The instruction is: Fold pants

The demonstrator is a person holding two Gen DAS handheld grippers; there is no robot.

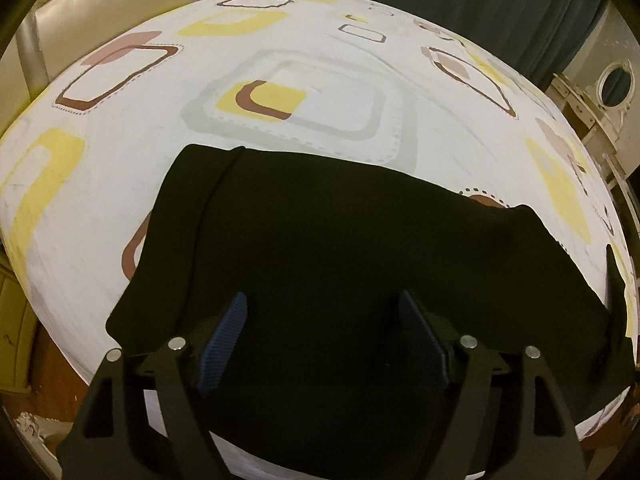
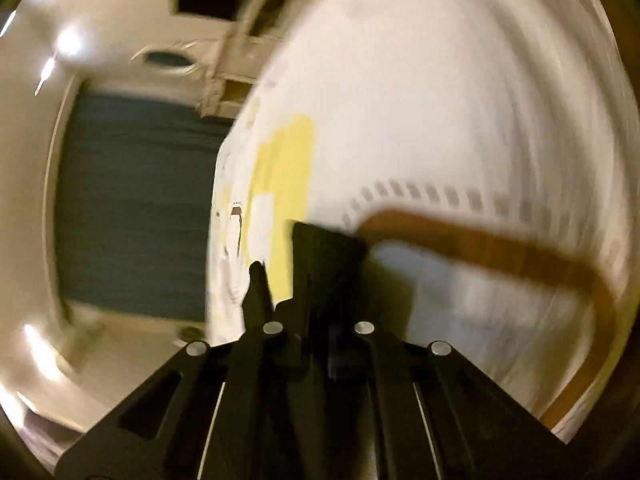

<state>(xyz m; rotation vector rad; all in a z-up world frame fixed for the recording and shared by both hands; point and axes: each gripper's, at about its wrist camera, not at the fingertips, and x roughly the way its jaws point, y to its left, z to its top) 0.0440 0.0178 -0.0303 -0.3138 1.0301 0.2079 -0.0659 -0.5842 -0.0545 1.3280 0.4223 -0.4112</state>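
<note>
Pants: the black pants (image 1: 340, 248) lie spread on the bed (image 1: 120, 168), on its patterned sheet, reaching to the near edge under my left claw.
Left claw: my left claw (image 1: 322, 322) hangs wide over the dark cloth — blue pads (image 1: 236, 312) apart, nothing between them.
Right claw: my right claw (image 2: 320, 276) is narrow, pinching a dark corner of cloth, I judge — the view is smeared.
Risk: a thin pinch may slip mid-swing, and the fold drops crooked.
Risk two: closing my left claw too deep may catch the sheet along with the pants.
</note>
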